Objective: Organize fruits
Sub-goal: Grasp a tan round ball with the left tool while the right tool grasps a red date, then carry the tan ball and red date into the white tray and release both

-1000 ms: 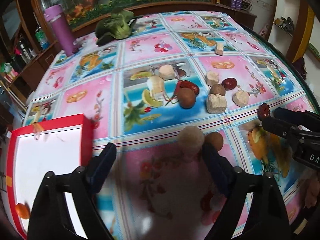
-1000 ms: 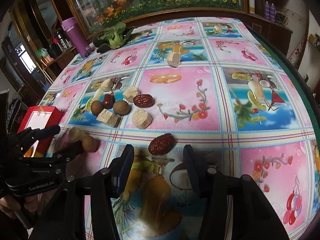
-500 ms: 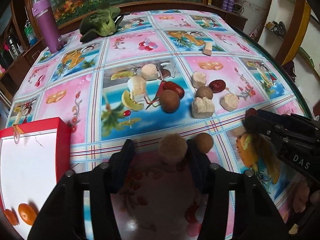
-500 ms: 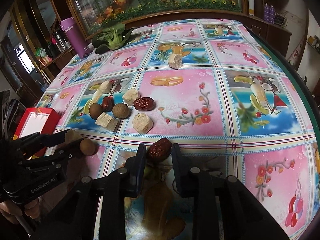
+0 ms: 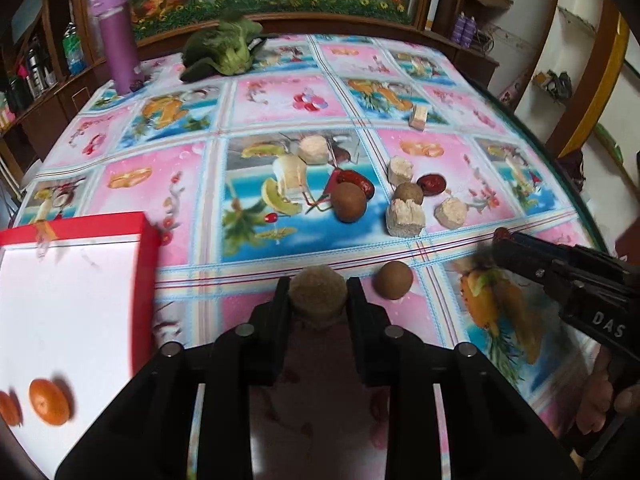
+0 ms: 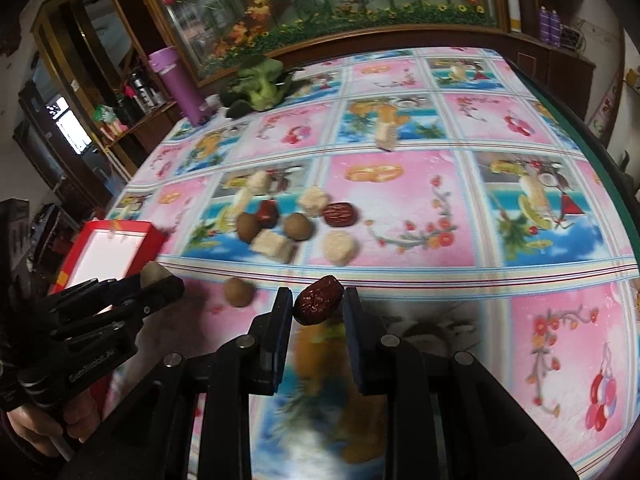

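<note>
A fuzzy brown fruit point(image 5: 318, 298) sits between the fingers of my left gripper point(image 5: 318, 285), whose jaws are closing and press on both its sides, just above the tablecloth. My right gripper point(image 6: 316, 300) is shut on a wrinkled red date point(image 6: 319, 307). The left wrist view shows the right gripper point(image 5: 505, 242) at the right with the date's tip point(image 5: 501, 234) showing. In the right wrist view the left gripper point(image 6: 154, 286) is at the left with the fuzzy fruit point(image 6: 151, 273). A red box point(image 5: 149, 240) with a white inside lies left of the left gripper and holds two oranges point(image 5: 50, 402).
A smooth brown fruit point(image 5: 394, 280) lies just right of the left gripper. Farther off are several brown fruits, red dates and beige chunks point(image 5: 404, 220). A purple bottle point(image 5: 116, 56) and a green vegetable point(image 5: 224, 50) stand at the back. The table edge point(image 6: 592, 152) curves along the right.
The left jaws came in from wide apart onto the fuzzy fruit. The right jaws closed around the date, which lay ahead of them on the cloth before.
</note>
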A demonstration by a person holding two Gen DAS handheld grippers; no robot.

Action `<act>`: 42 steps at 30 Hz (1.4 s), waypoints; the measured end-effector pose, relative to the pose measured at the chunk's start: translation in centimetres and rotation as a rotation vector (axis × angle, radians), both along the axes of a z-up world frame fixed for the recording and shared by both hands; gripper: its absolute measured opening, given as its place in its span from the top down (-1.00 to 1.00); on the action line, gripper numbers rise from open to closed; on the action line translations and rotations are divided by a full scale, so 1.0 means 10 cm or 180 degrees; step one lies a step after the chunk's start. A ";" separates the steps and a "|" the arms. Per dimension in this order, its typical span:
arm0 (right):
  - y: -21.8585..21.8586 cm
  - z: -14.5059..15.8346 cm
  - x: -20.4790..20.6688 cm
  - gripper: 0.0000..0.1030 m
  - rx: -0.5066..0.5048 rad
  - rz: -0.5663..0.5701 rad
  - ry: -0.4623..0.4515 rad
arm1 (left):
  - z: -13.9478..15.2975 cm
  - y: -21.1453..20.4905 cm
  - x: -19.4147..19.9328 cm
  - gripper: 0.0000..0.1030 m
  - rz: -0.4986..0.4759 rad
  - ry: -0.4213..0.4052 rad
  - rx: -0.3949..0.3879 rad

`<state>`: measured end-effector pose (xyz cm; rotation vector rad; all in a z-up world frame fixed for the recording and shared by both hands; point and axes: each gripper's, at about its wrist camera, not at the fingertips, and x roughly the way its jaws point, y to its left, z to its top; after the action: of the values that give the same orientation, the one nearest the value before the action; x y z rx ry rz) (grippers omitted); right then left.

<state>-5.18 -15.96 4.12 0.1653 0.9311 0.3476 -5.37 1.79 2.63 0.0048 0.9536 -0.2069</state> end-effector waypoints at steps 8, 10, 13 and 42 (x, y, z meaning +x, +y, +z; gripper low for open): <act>0.55 0.16 -0.14 0.52 -0.0008 0.0363 -0.0096 | 0.39 0.23 -0.43 0.44 0.0145 -0.0365 -0.0022; 0.76 0.21 -0.18 0.52 -0.0028 0.0514 -0.0125 | 0.45 0.35 -0.53 0.44 0.0209 -0.0429 -0.0041; 1.13 0.29 -0.22 0.52 -0.0056 0.0770 -0.0212 | 0.51 0.58 -0.66 0.44 0.0355 -0.0498 -0.0020; 2.96 -0.16 0.26 0.50 -0.0209 0.1412 0.0294 | 0.01 2.47 -0.38 0.43 0.1725 0.0209 0.0301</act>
<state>-2.55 13.68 2.48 -0.0898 1.0675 0.7225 -9.20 26.44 2.74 -0.1725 0.9956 0.3398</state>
